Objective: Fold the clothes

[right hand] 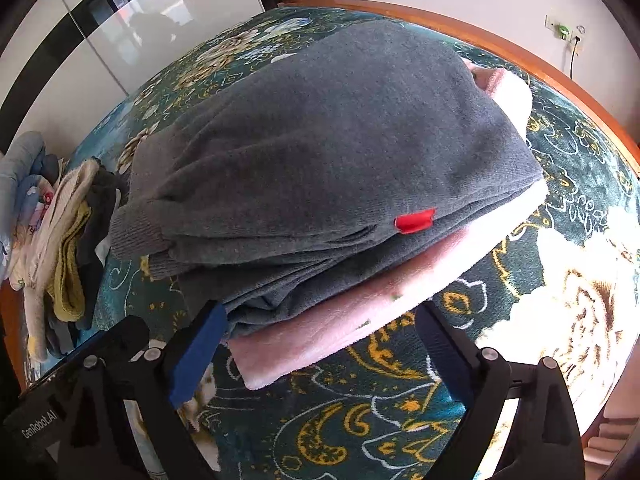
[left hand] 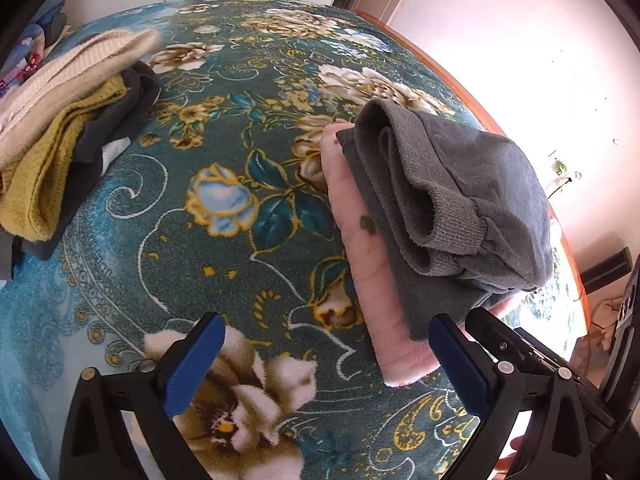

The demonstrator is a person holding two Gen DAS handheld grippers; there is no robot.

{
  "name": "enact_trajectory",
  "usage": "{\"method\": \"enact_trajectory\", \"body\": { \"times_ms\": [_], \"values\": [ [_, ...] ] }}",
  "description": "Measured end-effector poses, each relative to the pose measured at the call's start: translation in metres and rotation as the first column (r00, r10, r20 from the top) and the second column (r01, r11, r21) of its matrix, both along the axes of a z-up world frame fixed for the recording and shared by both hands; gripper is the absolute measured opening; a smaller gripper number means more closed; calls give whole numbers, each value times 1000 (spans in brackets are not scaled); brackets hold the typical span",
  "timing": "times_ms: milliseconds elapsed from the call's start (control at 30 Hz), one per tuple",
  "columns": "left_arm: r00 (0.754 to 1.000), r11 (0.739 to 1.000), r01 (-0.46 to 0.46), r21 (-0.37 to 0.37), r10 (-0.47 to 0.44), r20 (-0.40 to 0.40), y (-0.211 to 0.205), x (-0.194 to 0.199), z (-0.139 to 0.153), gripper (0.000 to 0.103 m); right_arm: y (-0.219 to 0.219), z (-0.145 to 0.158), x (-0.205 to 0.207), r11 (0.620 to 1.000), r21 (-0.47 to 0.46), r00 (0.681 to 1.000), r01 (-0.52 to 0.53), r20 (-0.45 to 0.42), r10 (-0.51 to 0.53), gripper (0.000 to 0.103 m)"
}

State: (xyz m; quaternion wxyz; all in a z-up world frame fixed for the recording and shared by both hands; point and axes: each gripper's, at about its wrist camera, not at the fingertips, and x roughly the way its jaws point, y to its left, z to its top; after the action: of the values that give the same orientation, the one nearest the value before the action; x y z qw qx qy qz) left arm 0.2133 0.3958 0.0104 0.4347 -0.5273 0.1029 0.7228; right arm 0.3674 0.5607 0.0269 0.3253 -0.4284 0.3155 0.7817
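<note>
On the floral blanket, folded grey garment tops pink one; both tongs apparently wide.

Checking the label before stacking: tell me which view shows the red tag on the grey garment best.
The right wrist view: the red tag sits plainly on the grey garment. The left wrist view shows only its cuffs and folds, no tag.

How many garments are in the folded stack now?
2: grey sweater on top, pink garment beneath it. More may be hidden between. Both grippers, left and right, are open.
</note>
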Motion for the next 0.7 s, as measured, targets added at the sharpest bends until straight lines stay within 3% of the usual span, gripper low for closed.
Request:
{"method": "enact_trajectory", "body": {
  "times_ms": [433, 700],
  "values": [
    [1000, 1000, -8, 7, 8, 19, -4, -3, -3, 103, -7, 6, 1, 998, 63, 1000, -17, 6, 17, 97],
    [999, 1000, 2, 7, -2, 40, -1, -2, -7, 103, -5, 3, 4, 999, 52, 1000, -9, 14, 8, 97]
  ]
}}
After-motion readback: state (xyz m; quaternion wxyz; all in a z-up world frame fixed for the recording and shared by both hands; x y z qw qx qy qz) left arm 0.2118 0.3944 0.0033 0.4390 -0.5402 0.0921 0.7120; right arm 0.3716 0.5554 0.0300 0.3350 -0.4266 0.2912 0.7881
